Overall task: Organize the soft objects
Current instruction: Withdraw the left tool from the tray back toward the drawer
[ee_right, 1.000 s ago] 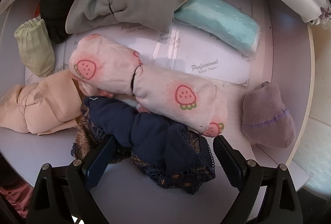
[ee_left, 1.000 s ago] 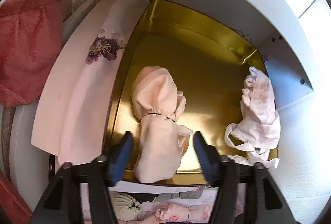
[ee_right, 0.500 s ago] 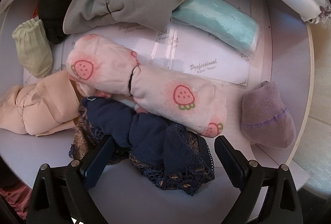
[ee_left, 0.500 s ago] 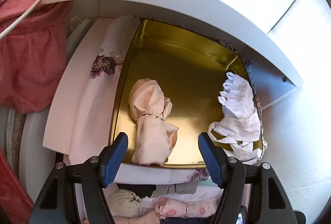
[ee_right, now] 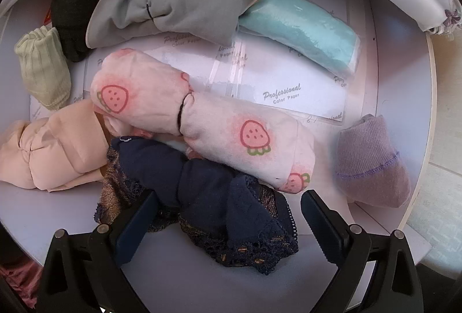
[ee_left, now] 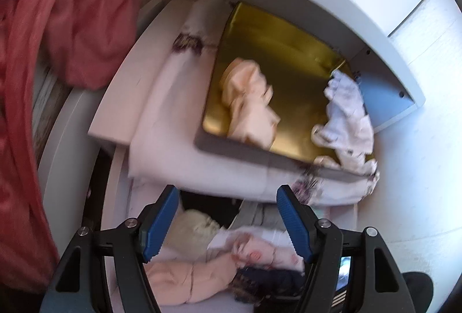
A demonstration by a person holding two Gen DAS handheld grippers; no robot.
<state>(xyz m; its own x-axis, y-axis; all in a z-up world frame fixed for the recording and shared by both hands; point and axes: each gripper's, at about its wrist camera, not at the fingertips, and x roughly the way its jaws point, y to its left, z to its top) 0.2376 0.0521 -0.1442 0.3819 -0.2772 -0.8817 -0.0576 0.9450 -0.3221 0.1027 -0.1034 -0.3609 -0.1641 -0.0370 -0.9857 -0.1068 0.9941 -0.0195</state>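
Peach rolled cloth bundle (ee_left: 248,102) lies in shiny gold tray (ee_left: 277,35), white frilly garment (ee_left: 346,116) at tray's right edge. Left gripper (ee_left: 225,220) spread, empty, apart from tray. Right gripper (ee_right: 228,214) opening, straddles navy lace garment (ee_right: 202,186); pads not pressing. Strawberry-print pink roll (ee_right: 202,116) just beyond.

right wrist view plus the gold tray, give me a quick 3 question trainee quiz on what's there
1. True or false: the strawberry-print roll lies partly on the navy lace garment.
2. What rests inside the gold tray? A) purple sock B) peach bundle C) teal packet
3. What is between the right gripper jaws?

Key:
1. True.
2. B, the peach bundle; a white lacy garment hangs over its edge.
3. The navy lace garment; the jaws are opening, not pressing it.
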